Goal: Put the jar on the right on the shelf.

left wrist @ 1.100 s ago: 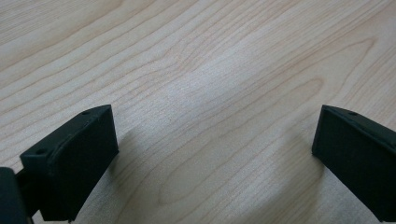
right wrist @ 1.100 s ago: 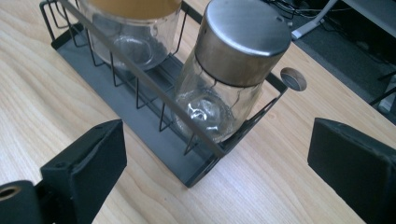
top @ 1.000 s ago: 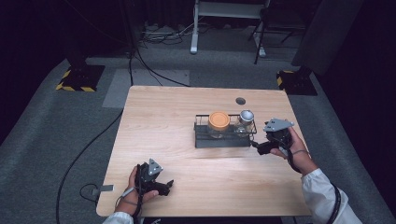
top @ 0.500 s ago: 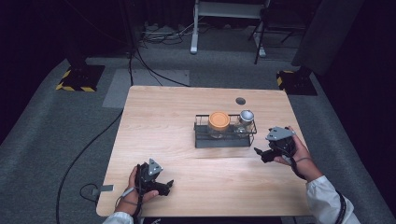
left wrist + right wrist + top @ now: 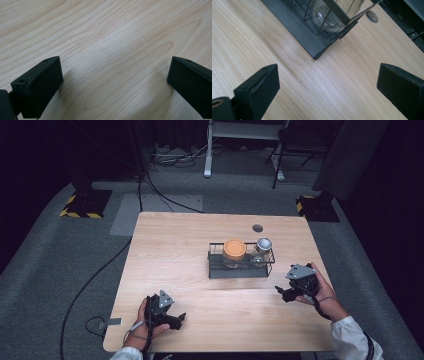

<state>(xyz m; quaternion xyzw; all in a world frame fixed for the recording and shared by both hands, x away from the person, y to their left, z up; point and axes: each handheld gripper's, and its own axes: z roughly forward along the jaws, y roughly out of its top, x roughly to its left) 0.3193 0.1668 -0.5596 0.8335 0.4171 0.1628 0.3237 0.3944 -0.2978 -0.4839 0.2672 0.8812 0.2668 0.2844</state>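
Observation:
A black wire rack (image 5: pixel 241 268) stands right of the table's middle, and its near corner (image 5: pixel 318 53) appears in the right gripper view. It holds a jar with an orange lid (image 5: pixel 234 249) and a glass jar with a silver lid (image 5: pixel 263 245), whose clear base (image 5: pixel 332 15) shows through the wires. My right gripper (image 5: pixel 281 293) hovers low just right of the rack's front corner, jaws wide open with bare wood between them (image 5: pixel 327 85). My left gripper (image 5: pixel 179 318) rests near the table's front edge at the left, also open over bare wood (image 5: pixel 115 75).
The wooden table (image 5: pixel 175 255) has a small dark round hole (image 5: pixel 257 228) behind the rack. Cables (image 5: pixel 90 285) trail on the grey floor at the left. Stand bases with yellow-black tape (image 5: pixel 82 205) sit beyond the table's far corners.
My right gripper has drifted down and toward the table's front, away from the rack's right end. The left gripper has stayed where it was.

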